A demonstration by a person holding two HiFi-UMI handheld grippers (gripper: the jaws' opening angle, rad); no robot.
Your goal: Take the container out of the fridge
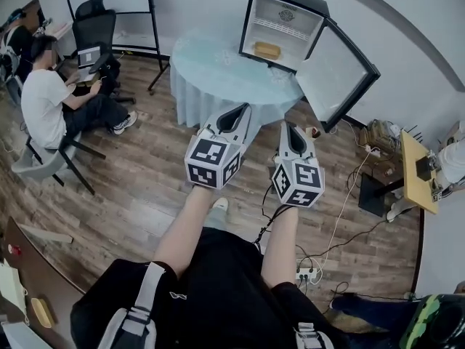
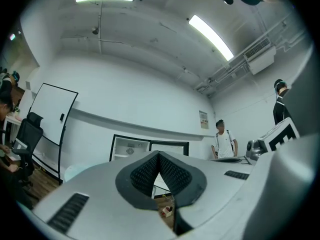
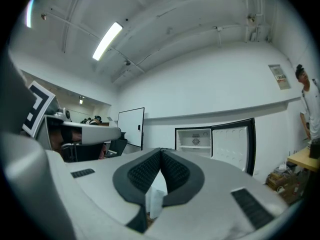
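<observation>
Both sets of jaws, on the left gripper and the right gripper, are pressed together at the tips and grip nothing. Wooden floor lies below them, and the round pale-blue-clothed table stands just ahead. The yellow rectangular container sits well beyond the jaws, inside the small black fridge, whose door is swung wide to the right.

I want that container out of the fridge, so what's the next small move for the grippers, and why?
Probably step closer and reach the right gripper toward the fridge, opening its fingers on the way. The fridge door already stands open with the container lying inside, yet it and the left gripper are shut, empty and short of the table.
</observation>
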